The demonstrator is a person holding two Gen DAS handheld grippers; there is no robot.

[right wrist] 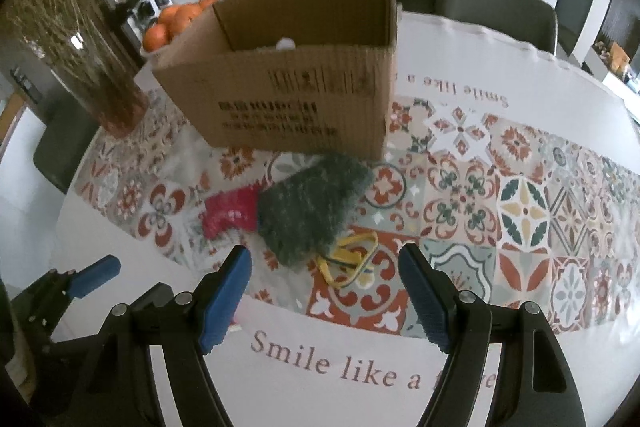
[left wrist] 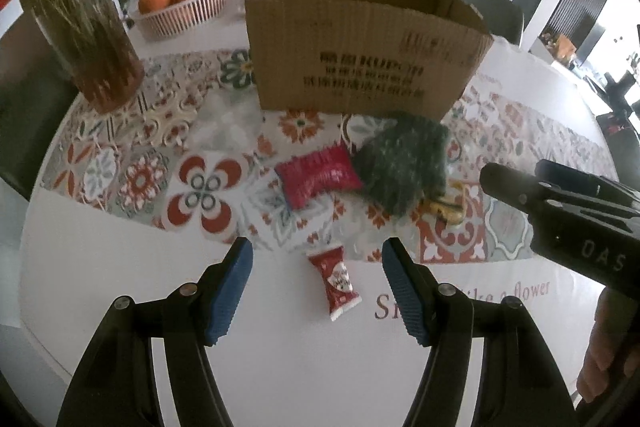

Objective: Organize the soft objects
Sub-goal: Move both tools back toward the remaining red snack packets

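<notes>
Sorting has hardly begun: red pouch [left wrist: 318,177], green cloth [right wrist: 310,207], yellow bands [right wrist: 352,263] and sachet [left wrist: 335,281] lie on the table [left wrist: 120,287] before the box [left wrist: 360,59]. Left claw [left wrist: 318,289] and right claw [right wrist: 326,297] stand apart, empty.

Box print [left wrist: 370,77] blurred; yellow item [right wrist: 352,259] half-hidden under green cloth [right wrist: 312,205].

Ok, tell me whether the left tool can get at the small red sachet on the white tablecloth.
Probably yes: the small red sachet lies alone between the open left tool fingers, nothing covering it.
</notes>
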